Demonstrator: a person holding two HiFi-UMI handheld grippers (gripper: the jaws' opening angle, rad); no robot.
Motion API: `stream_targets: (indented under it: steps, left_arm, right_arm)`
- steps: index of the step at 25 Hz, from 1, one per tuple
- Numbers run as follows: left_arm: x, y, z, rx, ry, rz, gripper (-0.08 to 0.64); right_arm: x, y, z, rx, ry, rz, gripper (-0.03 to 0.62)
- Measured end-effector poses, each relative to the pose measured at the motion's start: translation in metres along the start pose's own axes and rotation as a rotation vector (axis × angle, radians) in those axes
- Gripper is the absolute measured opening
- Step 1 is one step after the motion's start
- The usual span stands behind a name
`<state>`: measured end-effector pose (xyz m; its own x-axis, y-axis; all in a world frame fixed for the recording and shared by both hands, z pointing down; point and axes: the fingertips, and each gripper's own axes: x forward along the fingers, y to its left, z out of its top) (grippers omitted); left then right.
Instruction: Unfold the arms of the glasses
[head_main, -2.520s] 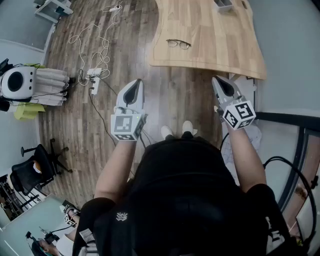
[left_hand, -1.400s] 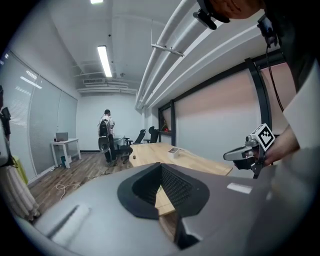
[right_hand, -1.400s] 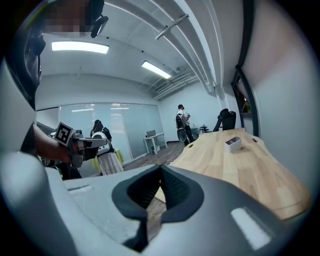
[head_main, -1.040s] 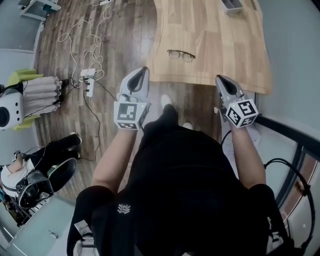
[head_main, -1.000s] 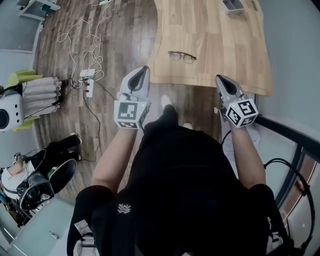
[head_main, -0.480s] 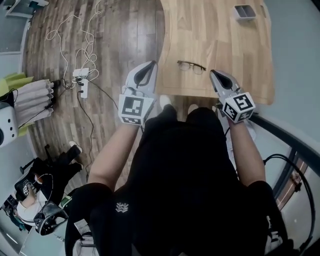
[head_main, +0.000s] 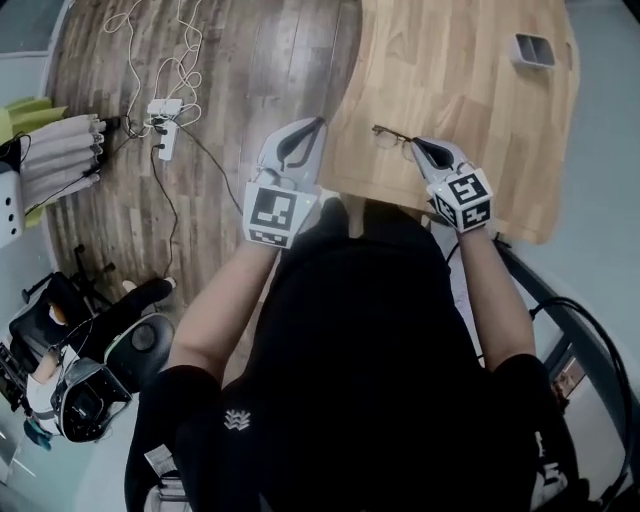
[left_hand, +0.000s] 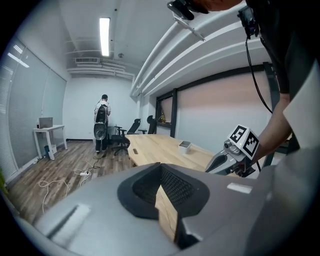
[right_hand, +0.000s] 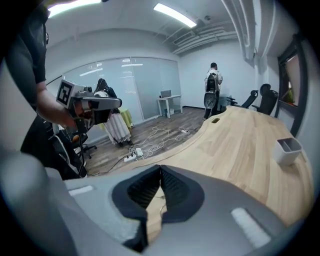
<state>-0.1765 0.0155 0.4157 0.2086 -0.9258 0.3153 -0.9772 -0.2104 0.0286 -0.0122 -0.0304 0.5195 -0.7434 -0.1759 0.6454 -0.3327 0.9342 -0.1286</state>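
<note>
Two sets — left tongs, right tongs — closed, one glasses

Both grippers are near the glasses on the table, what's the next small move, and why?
Probably open the right gripper: its jaws are shut and empty, with the tip right beside the glasses on the table, so it cannot take the frame yet. The left gripper, also shut, is farther off.

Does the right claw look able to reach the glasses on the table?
Probably yes: the right claw is just beside the glasses, nothing between. Its jaws are shut, so they must open first.
</note>
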Motion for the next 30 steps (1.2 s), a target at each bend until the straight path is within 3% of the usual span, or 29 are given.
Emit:
stream_targets:
  steps: [5, 11, 16, 24, 30]
  left_arm:
    - [0.013, 0.013, -0.005, -0.044, 0.027, 0.058, 0.006]
    - [0.032, 0.019, -0.02, -0.066, 0.073, 0.09, 0.006]
    - [0.04, 0.014, -0.03, -0.079, 0.088, 0.104, 0.006]
    - [0.043, 0.017, -0.043, -0.086, 0.115, 0.117, 0.006]
    - [0.04, 0.004, -0.056, -0.1, 0.13, 0.089, 0.006]
  right_arm:
    - [0.034, 0.007, -0.008, -0.114, 0.076, 0.129, 0.028]
    - [0.067, 0.001, -0.023, -0.227, 0.15, 0.209, 0.033]
    - [0.079, -0.009, -0.035, -0.324, 0.203, 0.22, 0.046]
    - [0.097, -0.006, -0.057, -0.396, 0.349, 0.269, 0.052]
    - [0.09, -0.002, -0.056, -0.39, 0.31, 0.251, 0.018]
